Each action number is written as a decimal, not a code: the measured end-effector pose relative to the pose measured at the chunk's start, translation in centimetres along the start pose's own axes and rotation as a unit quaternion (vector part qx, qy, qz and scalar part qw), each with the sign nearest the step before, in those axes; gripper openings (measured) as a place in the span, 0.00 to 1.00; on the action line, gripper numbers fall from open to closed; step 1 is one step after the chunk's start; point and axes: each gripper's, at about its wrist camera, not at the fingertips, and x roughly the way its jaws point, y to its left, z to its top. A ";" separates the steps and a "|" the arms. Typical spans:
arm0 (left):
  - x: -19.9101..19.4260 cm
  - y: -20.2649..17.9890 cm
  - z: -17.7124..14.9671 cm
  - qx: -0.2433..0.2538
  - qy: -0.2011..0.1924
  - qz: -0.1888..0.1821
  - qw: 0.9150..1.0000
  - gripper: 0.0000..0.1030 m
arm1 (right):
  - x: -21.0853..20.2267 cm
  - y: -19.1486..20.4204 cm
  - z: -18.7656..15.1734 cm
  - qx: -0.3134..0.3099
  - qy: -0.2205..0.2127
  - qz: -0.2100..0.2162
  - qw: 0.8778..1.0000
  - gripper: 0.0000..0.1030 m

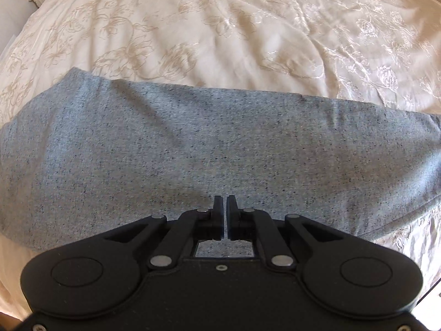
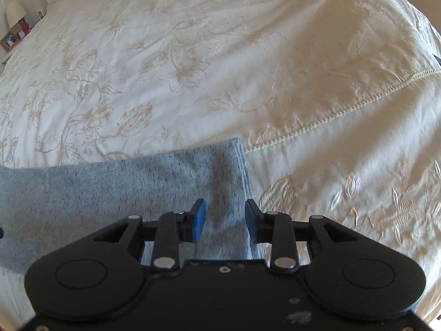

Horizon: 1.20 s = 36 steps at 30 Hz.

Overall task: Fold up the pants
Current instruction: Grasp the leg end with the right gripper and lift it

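My left gripper hovers nearly shut and empty over the grey pants, which lie flat on the embroidered bedspread. My right gripper gapes, empty, over their end. Closing there could pinch bedspread too.

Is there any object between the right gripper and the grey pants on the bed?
Nothing visible. The right gripper hangs open directly over the end of the grey pants, with only the bedspread around them.
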 end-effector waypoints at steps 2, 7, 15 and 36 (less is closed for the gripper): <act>0.4 -0.8 0.1 0.007 0.005 -0.006 1.000 0.11 | -0.6 -0.4 -1.7 0.010 0.008 -0.005 1.000 0.34; 1.0 -2.5 -0.1 0.028 0.016 -0.014 0.999 0.11 | -0.4 -2.1 -4.7 0.060 0.035 0.004 0.998 0.37; 0.7 -2.8 -0.3 0.029 0.020 -0.005 0.999 0.11 | 2.6 -5.2 -4.5 0.158 0.045 0.072 0.984 0.42; 1.3 -8.8 4.1 0.074 0.001 -0.058 0.996 0.11 | -2.4 -4.1 -2.4 0.136 -0.027 0.098 0.986 0.10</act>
